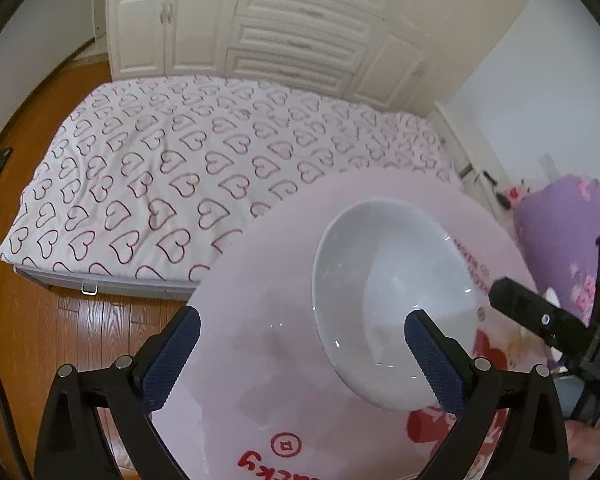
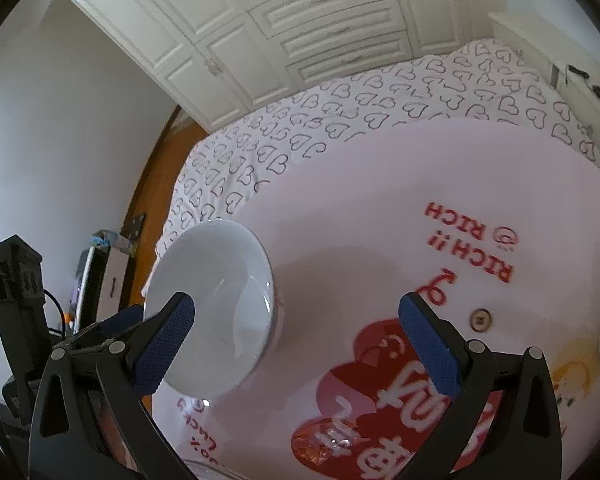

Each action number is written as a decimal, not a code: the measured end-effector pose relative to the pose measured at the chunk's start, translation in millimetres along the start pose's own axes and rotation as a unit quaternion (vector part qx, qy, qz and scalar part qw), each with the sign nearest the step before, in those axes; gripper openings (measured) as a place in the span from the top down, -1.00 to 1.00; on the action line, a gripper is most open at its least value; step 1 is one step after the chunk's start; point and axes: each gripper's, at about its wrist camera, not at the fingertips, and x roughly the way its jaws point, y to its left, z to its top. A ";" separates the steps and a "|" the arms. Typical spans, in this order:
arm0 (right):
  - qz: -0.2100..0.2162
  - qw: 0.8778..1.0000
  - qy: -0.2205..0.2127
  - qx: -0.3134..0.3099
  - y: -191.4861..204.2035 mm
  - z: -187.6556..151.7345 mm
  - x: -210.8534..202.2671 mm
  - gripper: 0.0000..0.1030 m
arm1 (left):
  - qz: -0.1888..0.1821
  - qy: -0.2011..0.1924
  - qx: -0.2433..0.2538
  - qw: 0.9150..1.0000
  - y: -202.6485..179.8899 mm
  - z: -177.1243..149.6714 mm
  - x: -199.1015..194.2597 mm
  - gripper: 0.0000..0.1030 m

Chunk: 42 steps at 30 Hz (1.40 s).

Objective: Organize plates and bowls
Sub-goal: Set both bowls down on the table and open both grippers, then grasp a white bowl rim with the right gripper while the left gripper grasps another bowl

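A white bowl (image 1: pixel 392 304) stands on a round pink table (image 1: pixel 284 360) with red print. In the left wrist view my left gripper (image 1: pixel 302 354) is open, its right blue pad (image 1: pixel 432 364) at the bowl's near rim, the bowl mostly between the fingers. In the right wrist view the bowl (image 2: pixel 216 304) sits at the table's left edge (image 2: pixel 380 220). My right gripper (image 2: pixel 296 344) is open and empty; its left pad (image 2: pixel 164 344) overlaps the bowl's near side. No plates show.
A bed with a heart-print sheet (image 1: pixel 180 176) lies beyond the table, white wardrobes (image 1: pixel 260 28) behind it. Wooden floor (image 1: pixel 60 340) is at left. A purple floral cushion (image 1: pixel 568 240) is at right. The other gripper's black body (image 1: pixel 548 320) reaches in from the right.
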 end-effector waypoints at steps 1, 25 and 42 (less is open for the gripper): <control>0.001 1.000 -0.005 0.003 -2.7 -1.6 -6.4 -1.00 | -0.002 -0.008 -0.001 1.000 -2.6 -3.1 -7.0 -0.96; -0.084 0.984 -0.145 0.064 -109.1 -92.8 -214.9 -1.00 | -0.108 -0.025 0.091 0.990 -97.2 -106.7 -82.7 -0.97; -0.172 0.964 -0.134 0.152 -217.0 -163.7 -252.7 -1.00 | -0.130 0.022 0.172 0.976 -219.3 -143.7 -19.9 -0.97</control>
